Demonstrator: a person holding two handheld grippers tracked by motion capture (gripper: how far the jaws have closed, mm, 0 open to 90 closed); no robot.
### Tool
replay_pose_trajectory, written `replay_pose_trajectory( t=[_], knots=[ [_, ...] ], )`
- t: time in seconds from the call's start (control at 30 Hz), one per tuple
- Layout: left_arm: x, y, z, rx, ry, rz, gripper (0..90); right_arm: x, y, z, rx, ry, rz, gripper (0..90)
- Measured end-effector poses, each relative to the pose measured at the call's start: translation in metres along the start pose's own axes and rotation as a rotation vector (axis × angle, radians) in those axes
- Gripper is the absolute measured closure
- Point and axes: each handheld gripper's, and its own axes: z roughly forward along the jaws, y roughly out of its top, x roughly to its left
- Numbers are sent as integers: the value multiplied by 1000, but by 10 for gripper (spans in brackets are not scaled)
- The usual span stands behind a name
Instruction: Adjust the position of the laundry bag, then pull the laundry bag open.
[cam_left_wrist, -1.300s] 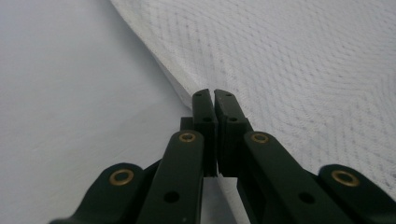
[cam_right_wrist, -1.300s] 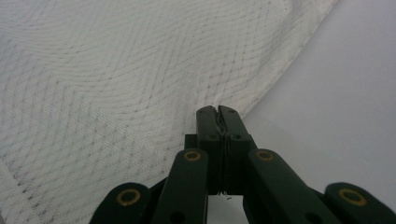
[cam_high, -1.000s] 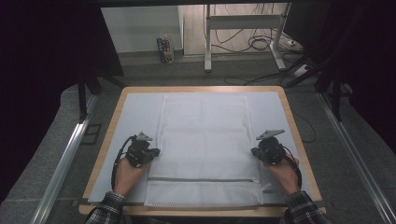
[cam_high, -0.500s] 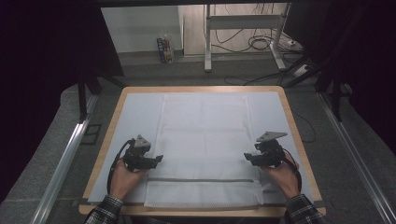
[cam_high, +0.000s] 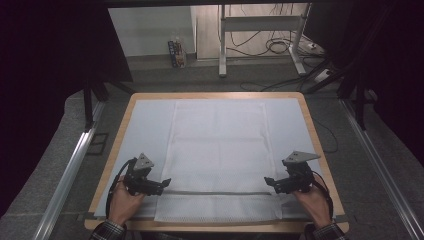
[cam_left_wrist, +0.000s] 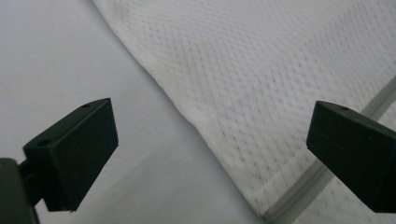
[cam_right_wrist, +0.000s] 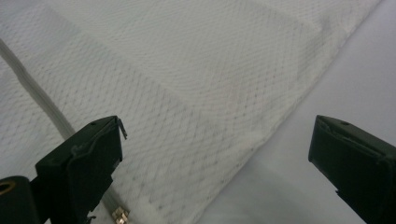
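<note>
A white mesh bag (cam_high: 217, 155) lies flat on the table (cam_high: 310, 120); left gripper (cam_high: 161, 183) and right gripper (cam_high: 270, 181), jaws spread, flank its near zipper (cam_high: 217, 193).

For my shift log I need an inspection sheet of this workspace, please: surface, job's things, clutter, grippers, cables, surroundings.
Surface: wooden-edged table covered by a pale sheet.
Job's things: white mesh bag lying flat and spread out, its zipper running across near the person's edge; a small metal zipper pull shows in the right gripper view.
Clutter: nothing seen on the table.
Grippers: left gripper and right gripper both open, one at each end of the zipper, jaws pointing inward, holding nothing.
Cables: one black cable loops from each gripper; more cables lie on the floor behind the table.
Surroundings: metal stand, dark curtains, rails beside the table.
</note>
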Motion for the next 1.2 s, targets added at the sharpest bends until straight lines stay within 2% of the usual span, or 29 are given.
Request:
replay_pose_trajectory(
  t=[0.1,0.17,0.3,0.4,0.57,0.7,0.97,1.1,1.2],
  knots=[
    [-2,-5,-1,15,12,18,9,1,-7,-5,-10,5,14,10],
    [-3,-6,-2,7,16,25,6,0,-10,-7,-7,1,17,4],
    [-3,-6,-3,-24,16,12,0,-2,-12,-8,-16,-6,35,0],
    [-1,-6,-1,-20,23,14,0,-1,-11,-8,-23,-17,21,0],
    [-1,-7,0,-19,24,16,0,2,-12,-3,30,-8,6,0],
    [-2,-7,1,-14,35,29,0,2,-12,-5,35,4,13,0],
    [-1,-7,2,-4,41,35,0,8,-15,-7,67,-31,-9,0],
    [-2,-7,4,14,47,42,1,10,-19,-8,107,8,15,0],
    [-3,-7,6,25,49,47,1,13,-23,-10,148,18,-2,0]
  ],
)
